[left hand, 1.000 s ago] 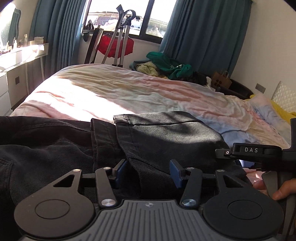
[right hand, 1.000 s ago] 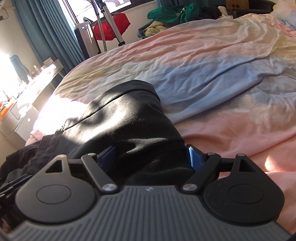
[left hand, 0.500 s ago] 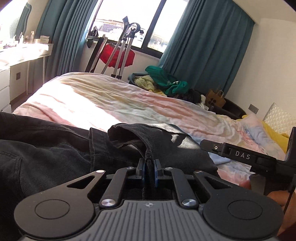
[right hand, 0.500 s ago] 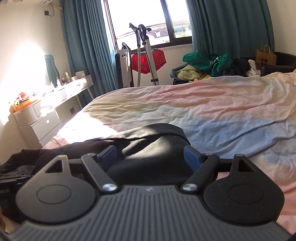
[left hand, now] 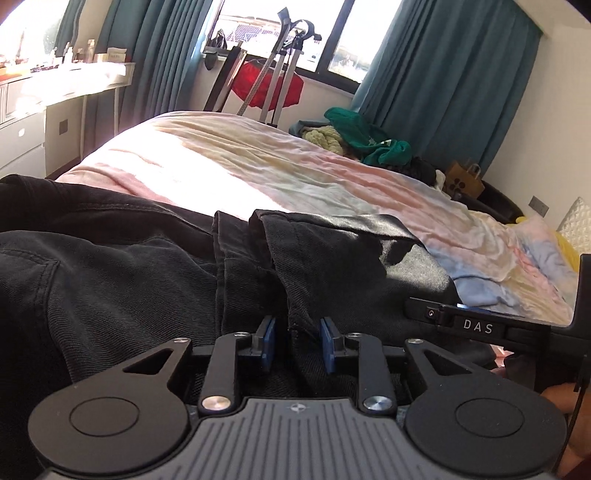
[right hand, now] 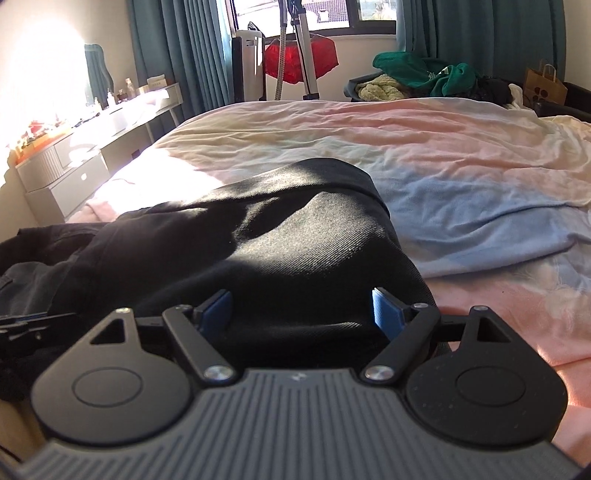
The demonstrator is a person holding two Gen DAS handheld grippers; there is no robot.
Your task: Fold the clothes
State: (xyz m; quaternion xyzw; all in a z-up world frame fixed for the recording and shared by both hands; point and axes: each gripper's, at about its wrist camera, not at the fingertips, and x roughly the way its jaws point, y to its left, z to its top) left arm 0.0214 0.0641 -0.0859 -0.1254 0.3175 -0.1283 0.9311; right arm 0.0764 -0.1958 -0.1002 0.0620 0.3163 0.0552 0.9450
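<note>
Black trousers (left hand: 155, 280) lay across the lower half of both views on the pastel bedspread (left hand: 295, 173). My left gripper (left hand: 297, 345) stood narrowly parted around a fabric ridge; my right gripper (right hand: 301, 308) gaped wide over the cloth.

left gripper (left hand: 297, 345): our jaws stand narrowly apart, level | right gripper (right hand: 301, 310): our jaws spread wide, level, pointing forward

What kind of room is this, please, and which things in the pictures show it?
Most likely a bedroom in a home. A wide bed with a pastel cover fills the view, a pillow lies at its side, and long teal curtains hang beside the window. Black trousers lie on the bed.
</note>
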